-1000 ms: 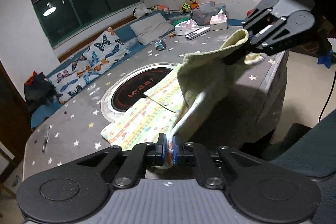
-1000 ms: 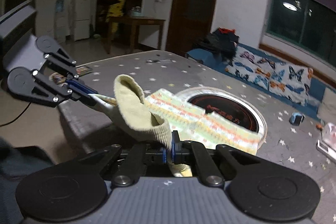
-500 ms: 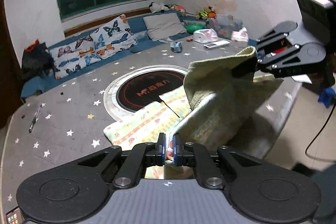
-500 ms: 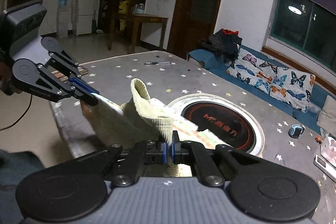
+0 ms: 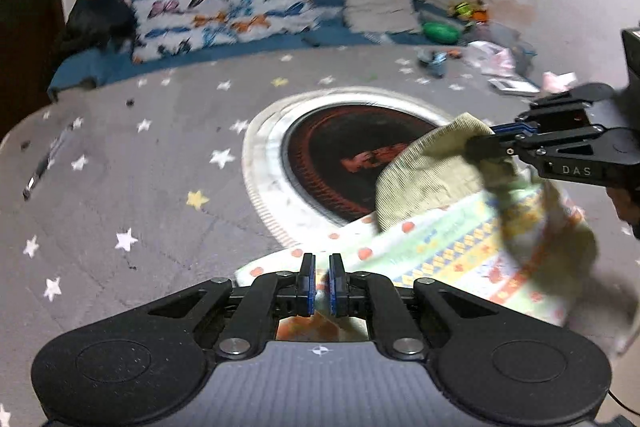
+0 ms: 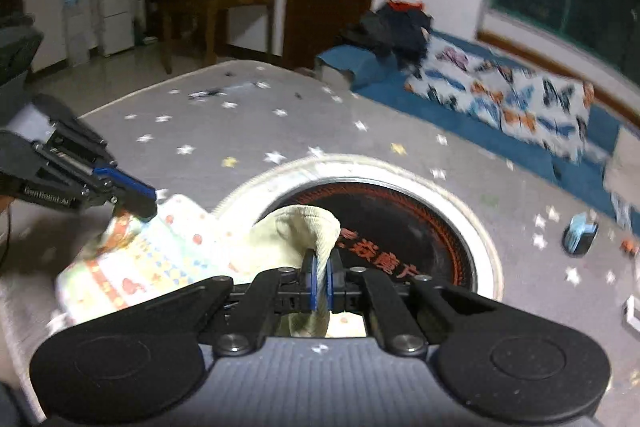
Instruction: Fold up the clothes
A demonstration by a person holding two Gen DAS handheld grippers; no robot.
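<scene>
A small patterned garment [image 5: 452, 251] with a pale yellow ribbed cuff [image 5: 424, 175] hangs between my two grippers over the grey star-print table [image 5: 152, 187]. My left gripper [image 5: 319, 283] is shut on one patterned corner, low at the near edge. My right gripper [image 5: 480, 147] is shut on the yellow cuff, to the right and higher. In the right wrist view the right gripper [image 6: 320, 281] pinches the yellow cuff [image 6: 296, 231], and the left gripper [image 6: 134, 201] holds the patterned cloth [image 6: 136, 259] at the left.
A round black inset with a white ring [image 5: 340, 155] sits in the table's middle, under the cloth. A pen [image 5: 40, 167] lies at the left. Tissue packs and small items [image 5: 496, 63] lie at the far right. A blue bench with butterfly cushions [image 5: 224, 15] runs behind.
Both grippers have carried the garment forward over the table toward the round inset and lower. The cloth has flipped so its patterned side faces up. Both grips have held.
</scene>
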